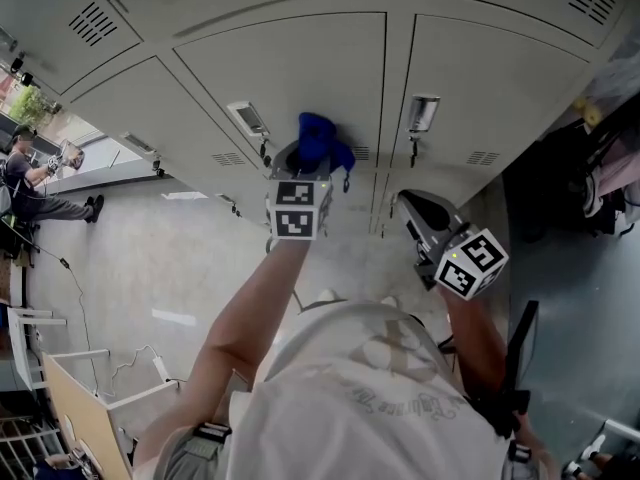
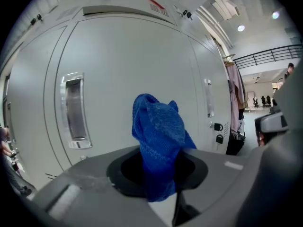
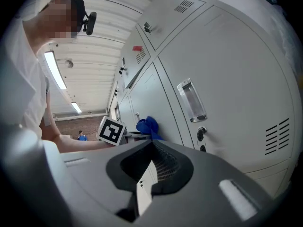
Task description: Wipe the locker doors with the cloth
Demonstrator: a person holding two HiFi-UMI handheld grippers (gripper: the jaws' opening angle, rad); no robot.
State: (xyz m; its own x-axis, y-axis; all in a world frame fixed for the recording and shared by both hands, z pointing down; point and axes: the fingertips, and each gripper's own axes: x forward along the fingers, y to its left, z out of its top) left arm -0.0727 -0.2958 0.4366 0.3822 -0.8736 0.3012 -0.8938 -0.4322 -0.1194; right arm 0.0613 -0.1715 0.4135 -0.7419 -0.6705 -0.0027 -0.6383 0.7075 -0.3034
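Your left gripper (image 2: 158, 174) clamps the blue cloth (image 2: 158, 126) near the middle locker door (image 2: 123, 56). Your right gripper (image 3: 149, 171) hangs closed, empty. No wiped patch shows, so wiping seems ahead.

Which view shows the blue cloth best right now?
Left gripper view: the blue cloth sits centre frame, clamped in the left claw. Head view shows it small; right gripper view, only a distant scrap.

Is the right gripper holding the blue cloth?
No, the blue cloth is pinched in the left gripper, while the right gripper has its jaws together with nothing between them.
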